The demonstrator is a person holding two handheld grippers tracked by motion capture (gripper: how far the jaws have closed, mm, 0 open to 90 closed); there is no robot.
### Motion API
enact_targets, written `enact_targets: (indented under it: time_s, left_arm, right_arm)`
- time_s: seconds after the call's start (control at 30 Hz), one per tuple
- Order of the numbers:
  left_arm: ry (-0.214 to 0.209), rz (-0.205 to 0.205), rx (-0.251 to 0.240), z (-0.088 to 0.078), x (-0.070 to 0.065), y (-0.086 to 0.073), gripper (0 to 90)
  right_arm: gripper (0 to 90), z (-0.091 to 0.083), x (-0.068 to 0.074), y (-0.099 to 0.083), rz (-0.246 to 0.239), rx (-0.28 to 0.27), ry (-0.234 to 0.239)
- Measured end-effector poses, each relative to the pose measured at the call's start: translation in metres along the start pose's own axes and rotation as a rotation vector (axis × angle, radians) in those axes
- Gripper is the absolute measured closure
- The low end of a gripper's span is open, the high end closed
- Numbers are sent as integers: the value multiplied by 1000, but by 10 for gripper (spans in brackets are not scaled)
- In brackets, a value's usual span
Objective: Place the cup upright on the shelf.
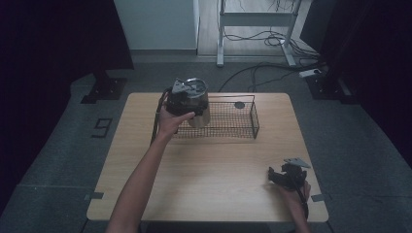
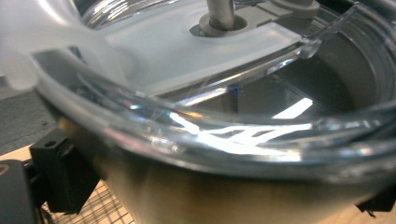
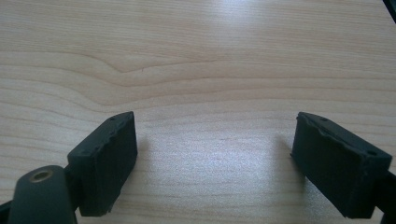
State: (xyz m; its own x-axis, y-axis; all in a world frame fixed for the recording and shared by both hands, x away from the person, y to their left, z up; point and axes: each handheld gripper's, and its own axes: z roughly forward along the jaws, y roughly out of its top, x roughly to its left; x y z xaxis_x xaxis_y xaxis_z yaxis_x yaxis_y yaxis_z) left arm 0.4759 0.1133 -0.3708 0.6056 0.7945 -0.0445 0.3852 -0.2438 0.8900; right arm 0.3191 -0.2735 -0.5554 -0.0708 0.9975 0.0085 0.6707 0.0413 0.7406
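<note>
Table: we see a pale wooden table [image 1: 209, 165] with rounded corners and a fine, wavy grain; in the right gripper view the grain [image 3: 196, 70] runs across the picture under soft light.
Floor: grey carpet around the table, with a dark number mark [image 1: 102, 127] to the left of it.
Room: dim; dark curtains at both sides, a white panel [image 1: 158, 24] behind, a metal desk frame [image 1: 257, 22] and loose cables [image 1: 272, 41] on the floor beyond.
Basket: a black wire basket [image 1: 243, 127], long and box-shaped, sits at the far middle of the table; a small dark disc [image 1: 239, 105] lies inside near its back right.
Jar: a round jar [image 1: 200, 104] with a dull metal body and a clear, glossy lid [image 2: 224, 135] with a frosted plate and a metal stem; it hangs over the basket's left end.
Left gripper [image 1: 182, 99]: we see its jaws closed against the jar's sides, gripping it.
Right gripper [image 1: 278, 175]: low over the table's near right corner, jaws spread wide, bare wood between them.
</note>
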Motion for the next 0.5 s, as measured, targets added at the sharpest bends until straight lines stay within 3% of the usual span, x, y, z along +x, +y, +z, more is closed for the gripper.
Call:
enact_targets:
  time_s: [0.5]
  left_arm:
    - [46, -34, 2, 11, 23, -2, 40]
  right_arm:
    - [139, 0, 0, 0, -1, 0, 0]
